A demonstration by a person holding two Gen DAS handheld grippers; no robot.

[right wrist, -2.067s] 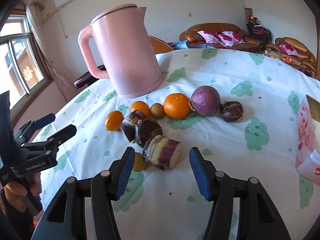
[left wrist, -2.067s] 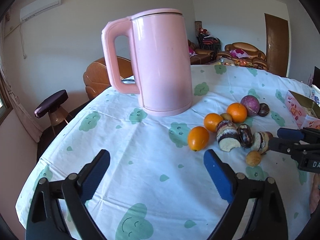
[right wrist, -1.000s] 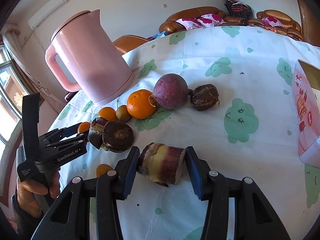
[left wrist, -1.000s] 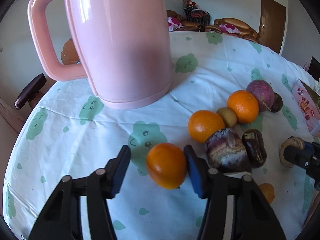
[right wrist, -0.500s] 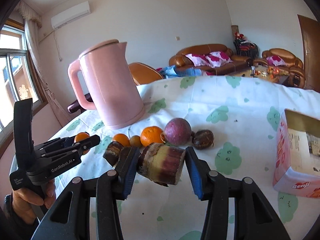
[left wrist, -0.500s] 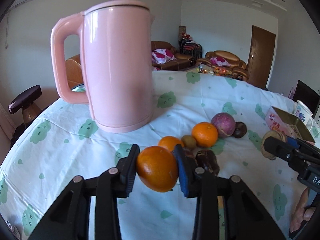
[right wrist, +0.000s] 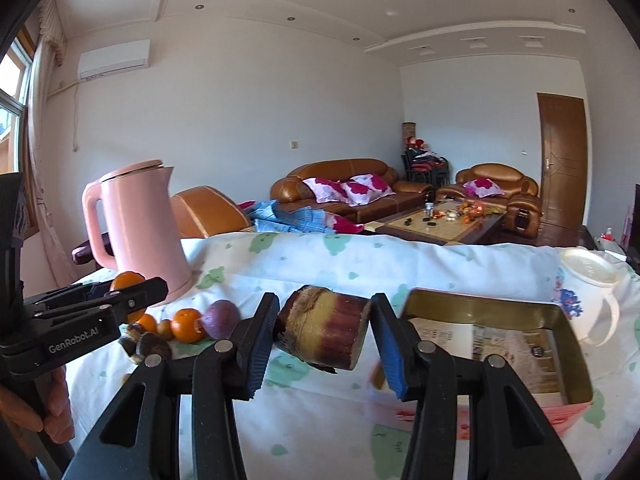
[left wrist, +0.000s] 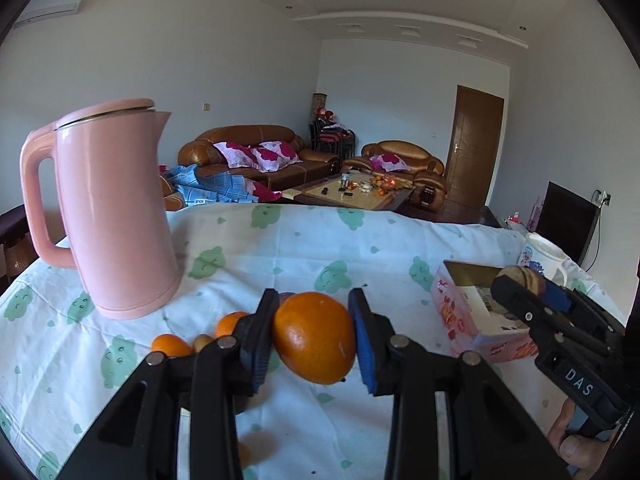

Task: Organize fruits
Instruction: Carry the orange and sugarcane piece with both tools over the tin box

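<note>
Three oranges (left wrist: 314, 340), one pink kettle (left wrist: 112, 216), one open box (left wrist: 460, 312), one white mug (left wrist: 544, 256).

**Colours and patterns**

Pink kettle (left wrist: 108, 216); white cloth (left wrist: 288, 248) with green cloud faces; orange (left wrist: 315, 338) between blue pads (left wrist: 364, 336); cane piece (right wrist: 326, 334) banded yellow to purple; pink box (right wrist: 560, 408), gold-lined.

glossy smooth pink plastic kettle (left wrist: 108, 216), matt creased cotton-like tablecloth (left wrist: 360, 248) printed with green clouds, shiny dimpled orange (left wrist: 314, 338) peel, rough fibrous sugarcane piece (right wrist: 325, 334), printed cardboard box (right wrist: 496, 344) with dull brassy lining, matt black plastic gripper arms.
</note>
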